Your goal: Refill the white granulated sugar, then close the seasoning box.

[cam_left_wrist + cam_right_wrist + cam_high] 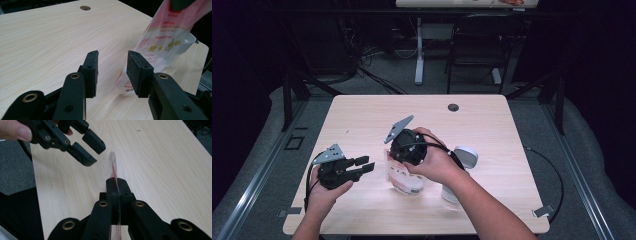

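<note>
From my seat at the controls, I start at the left of the high view. The left gripper (368, 165) sits near the table's (362, 115) left front edge, held in a hand, and its two black jaws point right, toward the middle. They stand spread with nothing between them. In the left gripper view, the left gripper (112, 71) shows only bare light wood in the gap between its pads.

Just to the right of those jaw tips, close but not touching, is a clear plastic bag (404, 177) printed in red and yellow. In the left gripper view the plastic bag (160, 42) hangs upright, with its lower end resting on the table just beyond the right-hand pad.

Above the bag, the right gripper (408, 149) points downward in a hand. In the right gripper view, the right gripper (117, 191) has its jaws pressed together on the thin top edge of the plastic bag (113, 162), which runs between the pads and sticks out past them as a narrow film. The left gripper (88, 148) appears in that view at upper left, jaws apart, near the bag's edge.

Farther right in the high view, a white container (462, 165) stands on the table behind the right forearm, partly hidden.
</note>
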Demonstrator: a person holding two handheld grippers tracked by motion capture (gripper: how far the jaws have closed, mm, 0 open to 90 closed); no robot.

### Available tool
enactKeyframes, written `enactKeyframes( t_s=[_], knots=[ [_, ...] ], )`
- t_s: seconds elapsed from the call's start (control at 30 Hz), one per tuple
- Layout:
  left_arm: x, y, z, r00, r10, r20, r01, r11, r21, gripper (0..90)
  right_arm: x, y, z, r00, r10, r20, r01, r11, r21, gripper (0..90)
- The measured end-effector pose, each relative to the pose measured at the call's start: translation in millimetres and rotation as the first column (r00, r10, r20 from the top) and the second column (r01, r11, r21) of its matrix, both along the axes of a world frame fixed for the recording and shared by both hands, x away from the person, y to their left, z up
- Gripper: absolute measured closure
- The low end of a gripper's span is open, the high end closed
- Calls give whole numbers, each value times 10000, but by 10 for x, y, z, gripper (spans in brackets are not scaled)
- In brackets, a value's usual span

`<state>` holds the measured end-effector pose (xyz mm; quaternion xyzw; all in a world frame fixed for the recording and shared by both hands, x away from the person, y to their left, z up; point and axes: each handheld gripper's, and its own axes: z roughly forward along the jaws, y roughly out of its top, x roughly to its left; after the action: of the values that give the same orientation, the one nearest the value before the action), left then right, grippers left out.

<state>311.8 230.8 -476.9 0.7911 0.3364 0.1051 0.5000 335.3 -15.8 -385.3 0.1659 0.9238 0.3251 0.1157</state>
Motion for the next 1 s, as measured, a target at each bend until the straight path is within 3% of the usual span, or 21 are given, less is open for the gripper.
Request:
enactKeyframes(
  t_s=[0.33,0.87,1.0],
  knots=[
    [1,-25,-21,9998,-185,-26,185,9998,53,600,-75,-76,116,9995,0,302,-6,9998,211,900],
    [-20,-130,-70,9969,-777,-153,780,9967,202,556,-92,-253,206,9990,-109,433,90,9990,434,900],
    [-20,-175,-74,9950,-992,74,991,9950,112,542,-98,-289,233,9986,-154,512,127,9985,525,900]
  ],
)
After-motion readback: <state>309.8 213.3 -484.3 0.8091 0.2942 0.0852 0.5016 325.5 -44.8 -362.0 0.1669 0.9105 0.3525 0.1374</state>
